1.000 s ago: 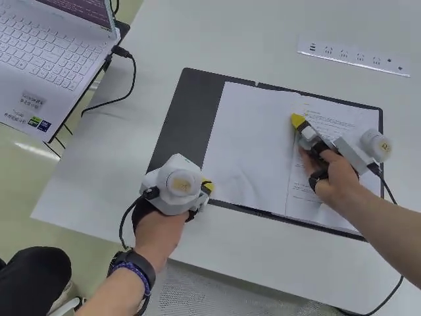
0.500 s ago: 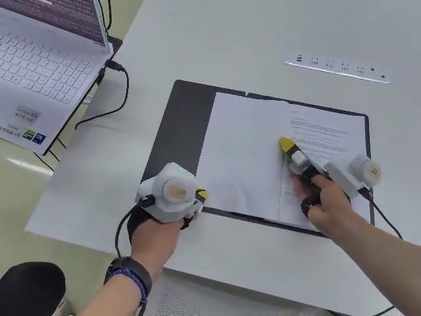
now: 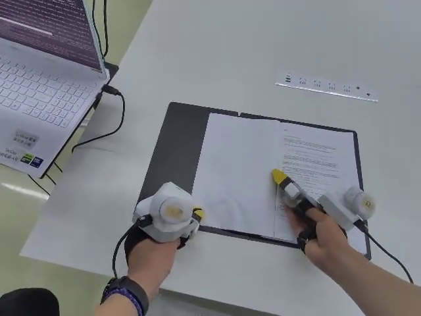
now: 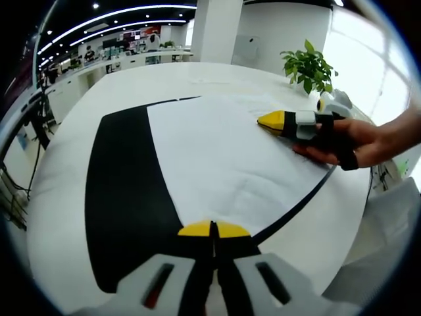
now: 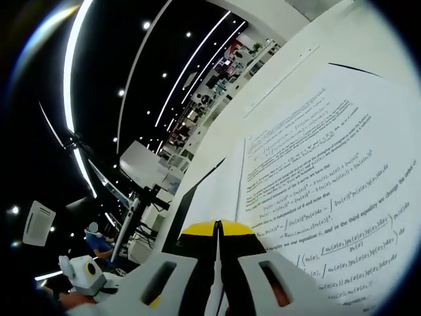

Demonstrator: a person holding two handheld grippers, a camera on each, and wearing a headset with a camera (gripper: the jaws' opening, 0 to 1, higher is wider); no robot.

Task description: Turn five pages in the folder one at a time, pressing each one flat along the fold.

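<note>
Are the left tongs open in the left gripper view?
No, the left tongs are shut, their yellow tips pressed together over the black cover of the folder.

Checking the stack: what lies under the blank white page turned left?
The open black folder's left cover shows beyond the blank white page's edge; any pages beneath it are hidden.

Bright, even light fell from above on the table (image 3: 230, 52); shadows were soft. In the gripper views ceiling strips (image 4: 131, 9) glared and the edges bent; the page (image 5: 316, 151) print was sharp.
</note>
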